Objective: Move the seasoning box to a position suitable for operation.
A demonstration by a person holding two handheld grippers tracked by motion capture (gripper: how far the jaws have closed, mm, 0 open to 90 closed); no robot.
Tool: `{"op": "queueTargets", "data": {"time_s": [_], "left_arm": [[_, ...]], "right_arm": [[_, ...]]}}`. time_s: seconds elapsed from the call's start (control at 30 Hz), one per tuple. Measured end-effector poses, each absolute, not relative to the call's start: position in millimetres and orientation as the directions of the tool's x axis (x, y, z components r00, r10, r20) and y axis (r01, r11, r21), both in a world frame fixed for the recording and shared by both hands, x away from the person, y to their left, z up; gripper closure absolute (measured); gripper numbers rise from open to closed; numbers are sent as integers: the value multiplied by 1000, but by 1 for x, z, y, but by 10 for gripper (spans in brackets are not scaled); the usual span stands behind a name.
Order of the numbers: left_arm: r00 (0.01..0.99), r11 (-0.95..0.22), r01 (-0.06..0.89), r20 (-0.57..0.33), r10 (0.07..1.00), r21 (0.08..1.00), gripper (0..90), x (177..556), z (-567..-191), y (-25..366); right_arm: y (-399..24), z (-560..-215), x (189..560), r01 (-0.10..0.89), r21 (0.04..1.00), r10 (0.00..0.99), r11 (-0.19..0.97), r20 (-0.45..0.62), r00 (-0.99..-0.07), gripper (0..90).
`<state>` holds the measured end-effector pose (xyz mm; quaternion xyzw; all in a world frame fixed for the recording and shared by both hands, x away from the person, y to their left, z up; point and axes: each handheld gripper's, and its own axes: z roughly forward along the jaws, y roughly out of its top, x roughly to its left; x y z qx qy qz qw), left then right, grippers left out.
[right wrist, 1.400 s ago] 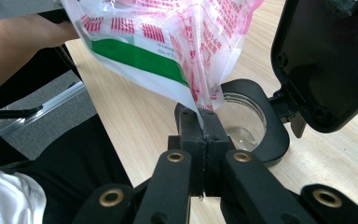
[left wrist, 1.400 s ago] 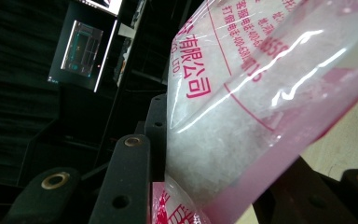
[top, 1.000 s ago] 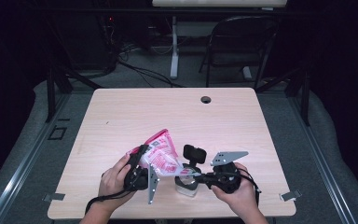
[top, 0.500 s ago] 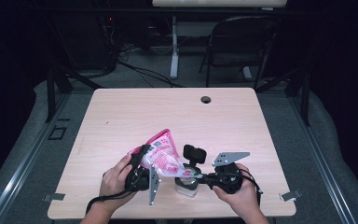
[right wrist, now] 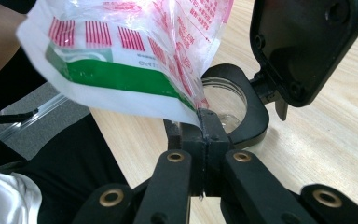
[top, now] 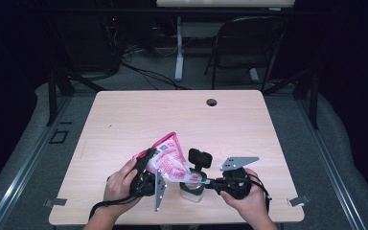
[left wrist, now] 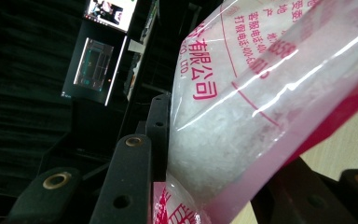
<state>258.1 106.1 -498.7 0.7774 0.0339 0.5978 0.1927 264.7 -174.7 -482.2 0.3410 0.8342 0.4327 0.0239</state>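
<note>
A dim workroom with a black folding chair (top: 249,43) lies behind a pale wooden table (top: 124,115). At left the left gripper (top: 146,179), jaws part-closed around its body, tilts a pink-printed bag of white granules (top: 168,160), long axis slanting down to the right. The bag's corner hangs over a small clear jar (top: 192,190), where the right gripper (top: 211,182), jaws shut tight, pinches it
</note>
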Motion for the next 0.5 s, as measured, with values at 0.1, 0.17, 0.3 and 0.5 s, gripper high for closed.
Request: {"op": "queueTargets", "data": {"time_s": [0.1,0.17,0.3,0.5], "left_arm": [[285,-921,-180,914,287,345,694,258,-499,106],[284,-921,-180,915,286,344,694,258,-499,105],[283,-922,-183,917,282,340,694,258,-499,105],[279,-924,-185,920,276,334,694,257,-497,105]], "right_arm": [[-175,-483,265,550,740,590,387,260,-765,900],[-175,-484,265,552,738,592,387,260,-763,900],[-176,-484,265,553,737,592,389,259,-763,900],[-176,-484,265,553,737,592,389,260,-763,900]]}}
